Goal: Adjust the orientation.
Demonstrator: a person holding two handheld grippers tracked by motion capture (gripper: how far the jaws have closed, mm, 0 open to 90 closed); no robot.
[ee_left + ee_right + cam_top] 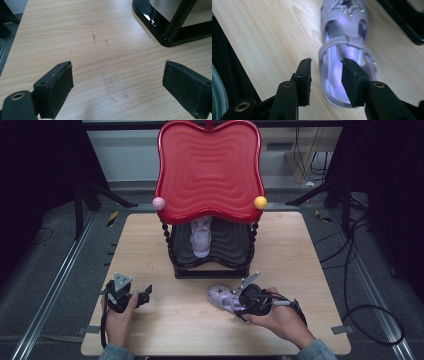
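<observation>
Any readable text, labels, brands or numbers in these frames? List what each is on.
None readable.
Purple sandal at the right gripper: glittery star trim, no lettering visible.
Red tray and black stand: plain.
Wooden table: dark scuff marks, not writing.
Left gripper: unmarked.

We see a lab-type recording setup: small wooden bench (300, 250) on grey carpet, black stand legs (320, 195) at 10 and 2 o'clock, cables (365, 310) trailing at 3, floor rails (55, 285) alongside.
</observation>
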